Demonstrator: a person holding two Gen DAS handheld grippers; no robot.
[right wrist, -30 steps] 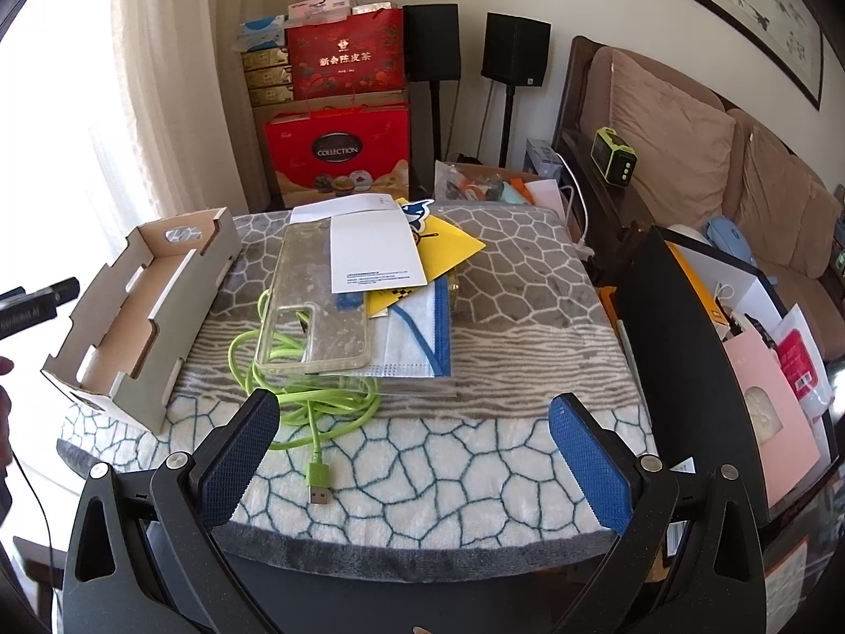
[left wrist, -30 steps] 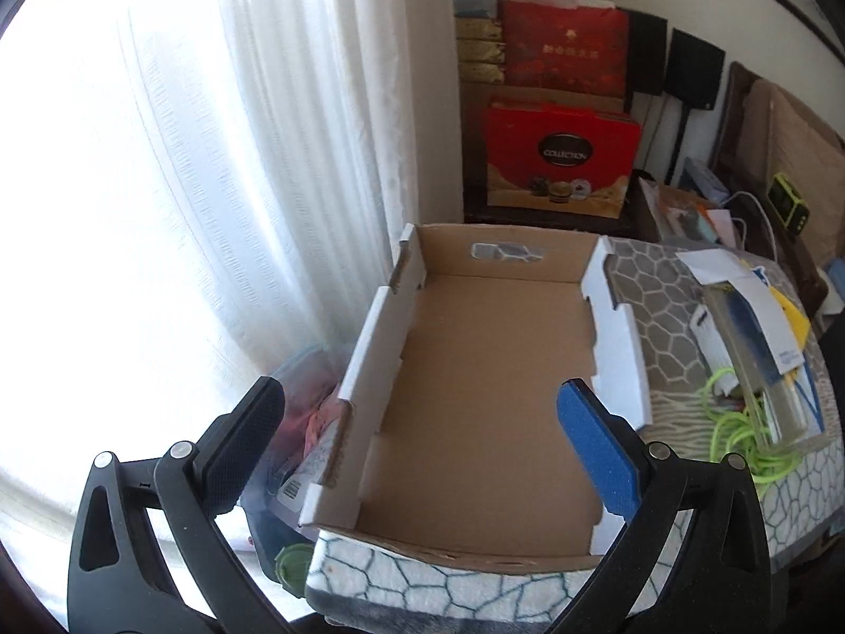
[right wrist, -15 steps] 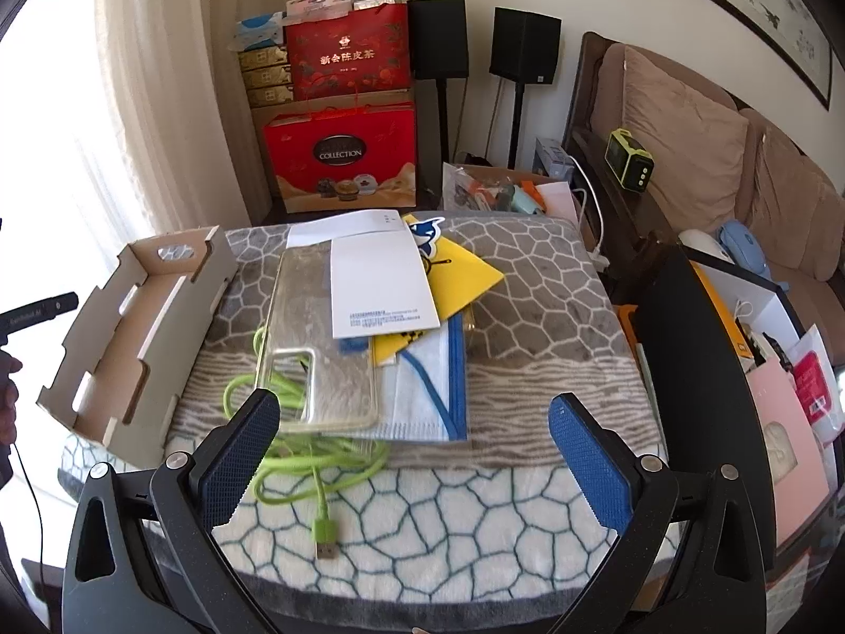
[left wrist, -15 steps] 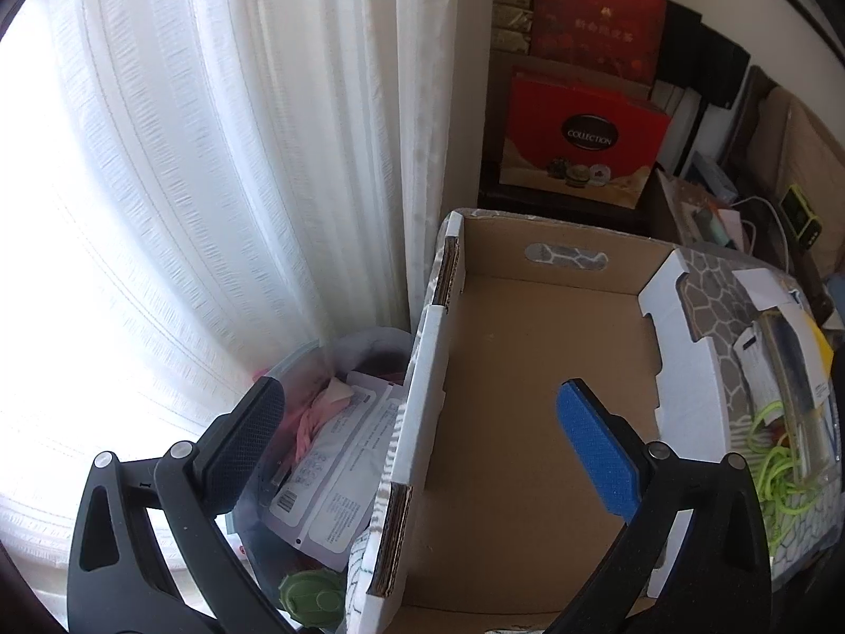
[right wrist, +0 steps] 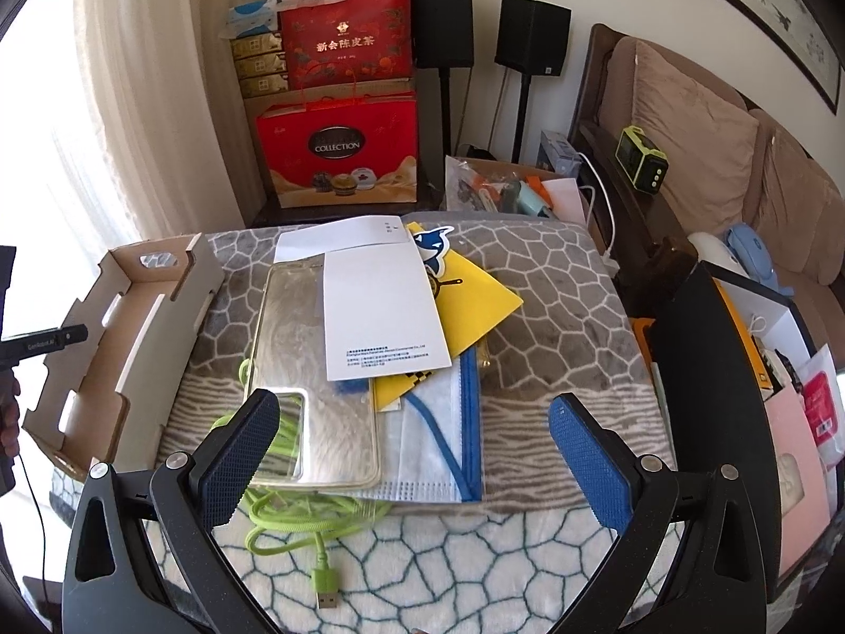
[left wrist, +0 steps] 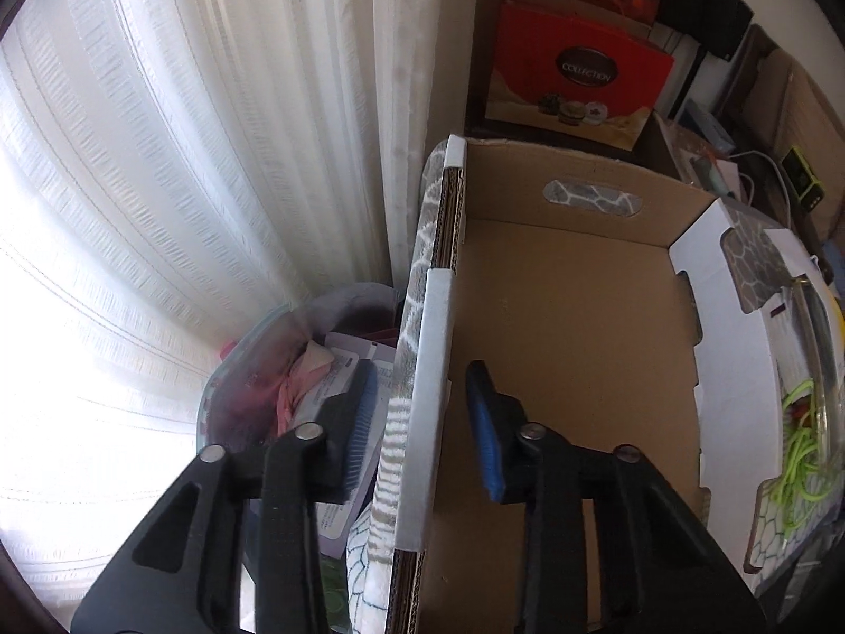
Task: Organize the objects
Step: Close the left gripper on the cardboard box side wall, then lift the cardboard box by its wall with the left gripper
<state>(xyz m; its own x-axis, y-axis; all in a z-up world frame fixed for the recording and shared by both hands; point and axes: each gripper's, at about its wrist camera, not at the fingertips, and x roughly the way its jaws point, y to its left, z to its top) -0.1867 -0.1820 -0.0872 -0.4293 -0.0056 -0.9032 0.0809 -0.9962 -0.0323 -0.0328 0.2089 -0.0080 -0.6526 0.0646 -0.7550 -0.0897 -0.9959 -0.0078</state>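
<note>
Cardboard tray [right wrist: 121, 338], shallow, open-topped, white outside and brown inside, with a hand slot in its far end wall; it sits at the left edge of the patterned table cloth [right wrist: 554, 285], its outer long wall at or just past the table's side, and its brown floor [left wrist: 570, 370] is bare. Left gripper [left wrist: 422, 433]: jaws narrowed but not closed, straddling the tray's outer long wall [left wrist: 430, 396], one blue pad outside, one inside; contact with the wall cannot be told. Beyond that wall: white curtain [left wrist: 211, 158] and, lower down, a clear bin of soft goods [left wrist: 274, 380]. Right of the tray, in one overlapping pile: clear phone case [right wrist: 311, 370], white printed sheet [right wrist: 380, 311] with small unreadable text, yellow card [right wrist: 470, 306] with a shark sticker [right wrist: 433, 245], blue-edged face mask [right wrist: 443, 438], green USB cable [right wrist: 296, 523] coiled under the case, its plug on the near cloth. Right gripper [right wrist: 412, 449]: wide open, holding nothing, hovering over the near edge of the pile; bare cloth lies right of the pile and along the near edge. Behind the table: red gift box [right wrist: 338, 153] marked "COLLECTION"; red bag [right wrist: 346, 42] above it with Chinese characters.
</note>
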